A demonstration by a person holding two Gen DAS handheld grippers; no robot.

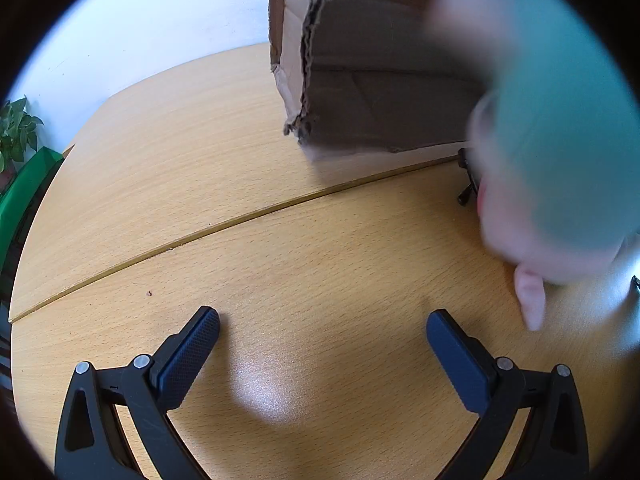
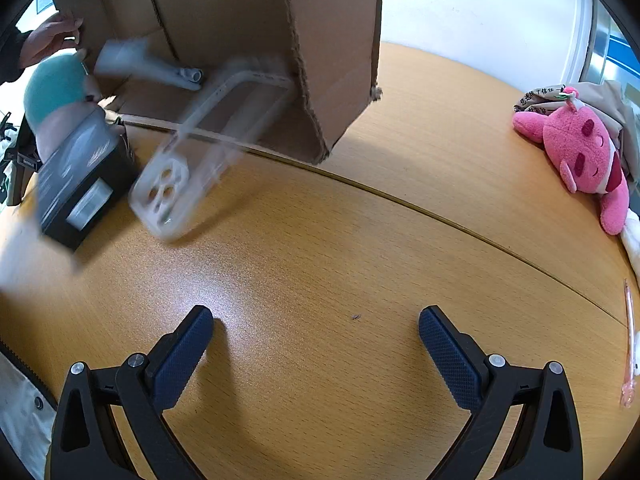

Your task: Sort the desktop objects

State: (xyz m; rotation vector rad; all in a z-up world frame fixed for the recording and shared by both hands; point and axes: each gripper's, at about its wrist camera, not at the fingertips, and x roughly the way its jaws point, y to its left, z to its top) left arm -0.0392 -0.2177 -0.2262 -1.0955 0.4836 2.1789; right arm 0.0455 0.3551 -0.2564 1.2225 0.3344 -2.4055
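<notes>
A person's hands (image 2: 48,40) hold a brown cardboard box (image 2: 240,8) tilted above the wooden table (image 2: 320,240), and objects spill from it, blurred by motion. They are a clear phone case (image 2: 180,184), a black carton (image 2: 80,188), a grey plastic piece (image 2: 136,60) and a teal and pink plush (image 2: 52,84). In the left wrist view the same box (image 1: 380,100) and the blurred plush (image 1: 560,140) fill the upper right. My left gripper (image 1: 323,316) and my right gripper (image 2: 316,313) both hover open over bare table, holding nothing.
At the table's right edge lie a pink plush toy (image 2: 584,152), a printed bag (image 2: 548,96) behind it and a pink pen (image 2: 630,340). A potted plant (image 1: 16,128) and a green bin (image 1: 28,184) stand off the table's left. A seam (image 1: 240,216) crosses the tabletop.
</notes>
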